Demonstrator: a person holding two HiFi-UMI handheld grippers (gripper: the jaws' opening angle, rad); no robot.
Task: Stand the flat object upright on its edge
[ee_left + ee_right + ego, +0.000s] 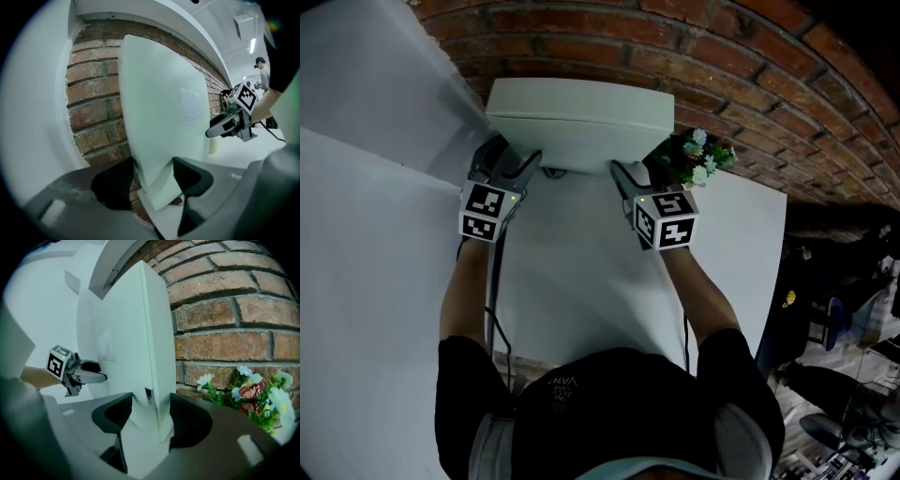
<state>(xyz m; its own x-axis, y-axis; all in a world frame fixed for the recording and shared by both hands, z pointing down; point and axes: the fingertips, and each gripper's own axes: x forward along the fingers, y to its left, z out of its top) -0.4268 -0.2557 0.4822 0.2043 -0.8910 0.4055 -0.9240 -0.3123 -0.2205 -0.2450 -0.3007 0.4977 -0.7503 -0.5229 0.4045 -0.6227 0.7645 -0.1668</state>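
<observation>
Head view: the left gripper [521, 169] and the right gripper [623, 178] each clamp a lower corner of the white flat object [581, 117], which is close to the brick wall [722, 56] over the white table [581, 281]. Only the gripper views show the object upright, with jaws pressed on both faces. Only the right gripper view shows a small slot on its narrow edge, and the artificial flowers [253, 390] clearly. Whether the bottom edge touches the table cannot be made out.
</observation>
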